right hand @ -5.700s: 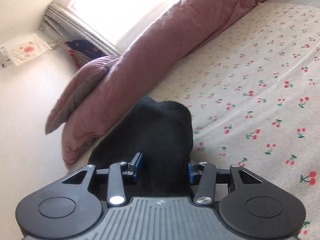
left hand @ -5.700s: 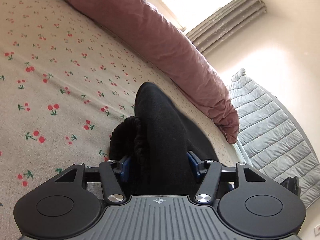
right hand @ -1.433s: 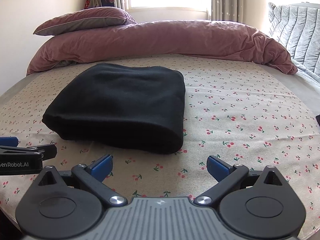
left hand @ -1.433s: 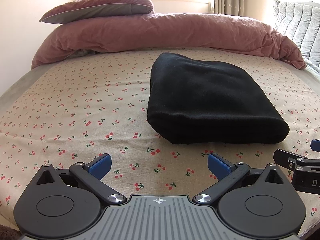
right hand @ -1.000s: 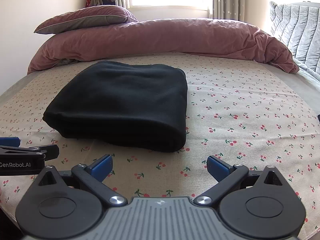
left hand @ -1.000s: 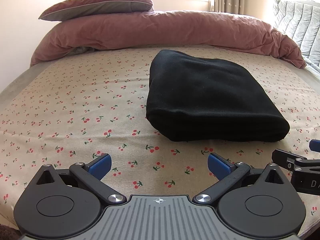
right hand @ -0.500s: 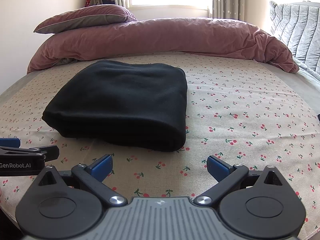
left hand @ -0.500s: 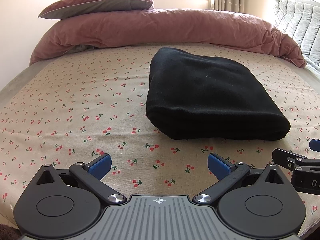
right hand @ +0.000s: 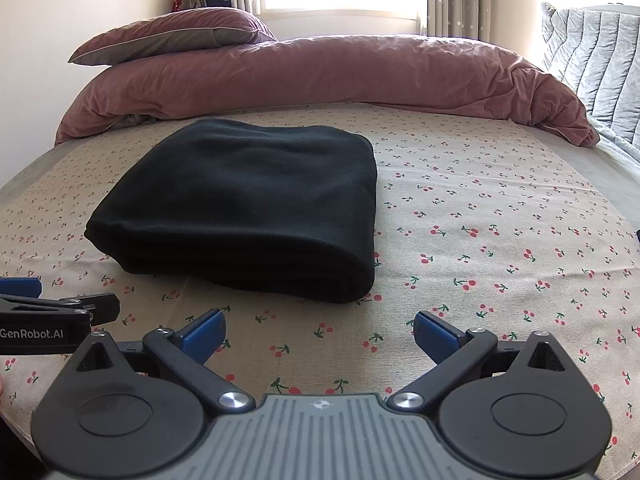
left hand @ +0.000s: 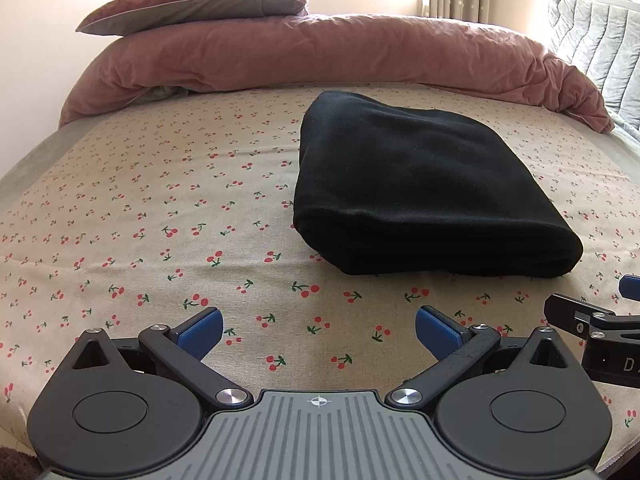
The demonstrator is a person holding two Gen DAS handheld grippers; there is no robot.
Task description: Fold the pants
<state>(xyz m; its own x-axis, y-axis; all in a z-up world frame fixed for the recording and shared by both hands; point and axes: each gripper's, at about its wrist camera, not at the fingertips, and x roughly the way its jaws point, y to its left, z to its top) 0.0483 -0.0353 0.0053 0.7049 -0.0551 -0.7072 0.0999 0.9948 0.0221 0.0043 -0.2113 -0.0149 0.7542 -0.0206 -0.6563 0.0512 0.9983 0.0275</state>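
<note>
Both tools, left tool & right tool, are hanging released w/ nothing gripped. Pants are lying folded on bed, at 1 o'clock in left view. Risk: any re-grab is snagging just the top layer, undoing the stack.

The bed has a tan sheet with little red cherries all over it. The black pants lie flat on the sheet, folded into a thick, neat square. At the far end of the bed a long pink blanket lies bunched up. A pink and grey pillow rests on top of the blanket.
</note>
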